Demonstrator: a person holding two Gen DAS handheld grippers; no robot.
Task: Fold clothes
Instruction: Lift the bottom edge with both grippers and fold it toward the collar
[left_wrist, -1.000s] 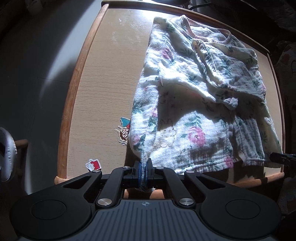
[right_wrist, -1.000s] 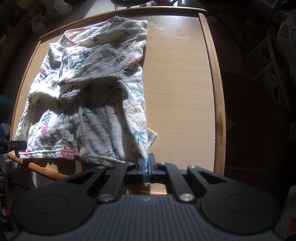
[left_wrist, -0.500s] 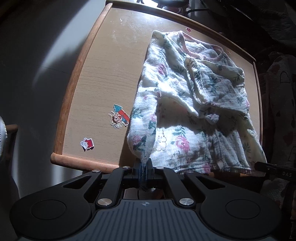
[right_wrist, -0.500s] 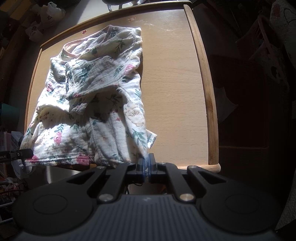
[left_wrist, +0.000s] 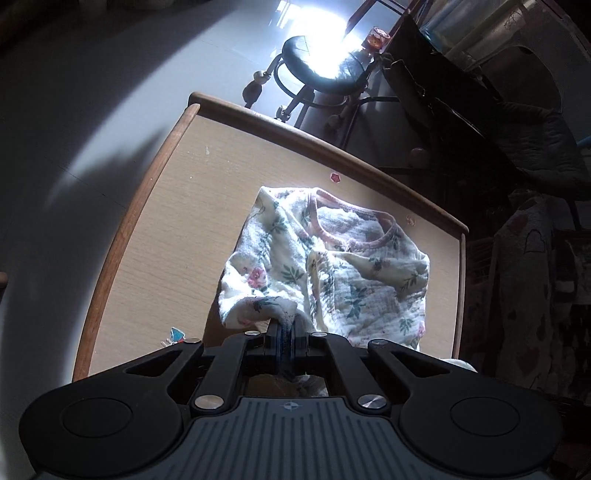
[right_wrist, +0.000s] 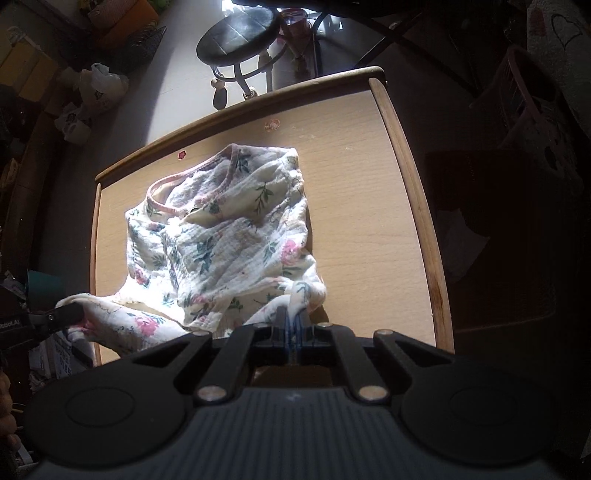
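While both pairs of jaws stay clenched on the hem corners of a floral muslin baby top, the left gripper and right gripper carry that edge over its pink neckline ahead of them on the wooden table. Soft, light and limp, it is best held at the corners; no containers are in play.

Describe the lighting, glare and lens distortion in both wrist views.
Left wrist view: blown-out glare on the floor around the round black stool; hard sunlight on the floral muslin top; right side dark. Right wrist view: the same top is sunlit while the surroundings stay murky. In both views, fisheye bends the rim of the light wooden table.
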